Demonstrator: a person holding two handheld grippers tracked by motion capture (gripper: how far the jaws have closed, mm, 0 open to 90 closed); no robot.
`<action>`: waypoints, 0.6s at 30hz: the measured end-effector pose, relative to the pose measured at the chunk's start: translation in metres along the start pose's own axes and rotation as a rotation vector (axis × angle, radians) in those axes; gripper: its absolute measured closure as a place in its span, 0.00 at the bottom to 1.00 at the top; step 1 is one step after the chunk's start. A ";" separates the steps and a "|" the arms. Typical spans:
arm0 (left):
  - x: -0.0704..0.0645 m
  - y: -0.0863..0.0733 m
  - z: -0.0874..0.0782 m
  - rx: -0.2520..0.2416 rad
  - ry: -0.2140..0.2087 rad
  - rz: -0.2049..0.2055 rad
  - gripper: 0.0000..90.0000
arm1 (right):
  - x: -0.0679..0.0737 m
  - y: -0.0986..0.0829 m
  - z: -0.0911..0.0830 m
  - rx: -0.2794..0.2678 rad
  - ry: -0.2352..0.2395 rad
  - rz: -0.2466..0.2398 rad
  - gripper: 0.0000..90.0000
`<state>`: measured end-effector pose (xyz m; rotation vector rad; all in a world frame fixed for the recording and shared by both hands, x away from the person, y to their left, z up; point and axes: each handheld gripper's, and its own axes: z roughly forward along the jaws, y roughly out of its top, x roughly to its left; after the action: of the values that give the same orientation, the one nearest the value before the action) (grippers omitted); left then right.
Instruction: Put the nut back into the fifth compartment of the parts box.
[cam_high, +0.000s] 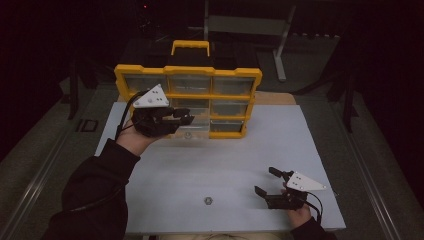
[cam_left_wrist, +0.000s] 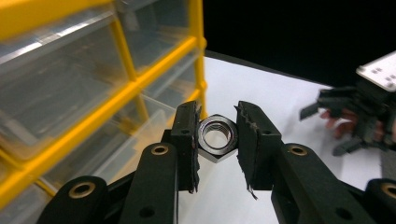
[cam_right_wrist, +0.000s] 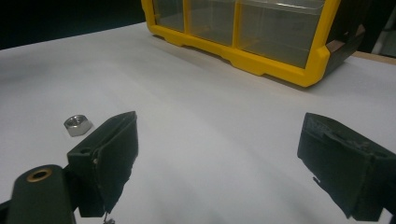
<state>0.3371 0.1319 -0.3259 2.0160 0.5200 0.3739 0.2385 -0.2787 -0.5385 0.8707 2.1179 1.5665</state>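
My left gripper (cam_high: 186, 116) is raised in front of the yellow drawer cabinet (cam_high: 187, 71) and is shut on a steel hex nut (cam_left_wrist: 216, 136). The nut stands on edge between the pads, its threaded hole facing the camera. A clear drawer (cam_high: 197, 126) in the cabinet's bottom row is pulled out just beneath that gripper. A second hex nut (cam_high: 208, 201) (cam_right_wrist: 78, 124) lies flat on the white table (cam_high: 225, 155) near its front edge. My right gripper (cam_high: 265, 180) (cam_right_wrist: 219, 135) rests low at the front right, open and holding nothing, to the right of that nut.
The cabinet stands upright at the table's back edge, with several clear drawers and a yellow handle (cam_high: 190, 47) on top. A small round piece (cam_high: 188, 135) lies by the pulled-out drawer's front. The right gripper (cam_left_wrist: 327, 128) also appears far off in the left gripper view.
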 end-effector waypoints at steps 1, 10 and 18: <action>0.001 0.002 0.001 0.000 0.008 -0.001 0.76 | 0.000 0.000 0.000 0.000 0.001 0.000 0.14; 0.011 0.009 0.010 -0.006 0.089 -0.052 0.76 | 0.000 0.000 0.000 0.000 0.000 0.000 0.14; 0.021 0.004 0.023 0.001 0.113 -0.072 0.76 | 0.000 0.000 0.000 0.000 0.002 0.001 0.14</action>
<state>0.3669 0.1243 -0.3324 1.9792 0.6610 0.4458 0.2385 -0.2789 -0.5387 0.8701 2.1197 1.5681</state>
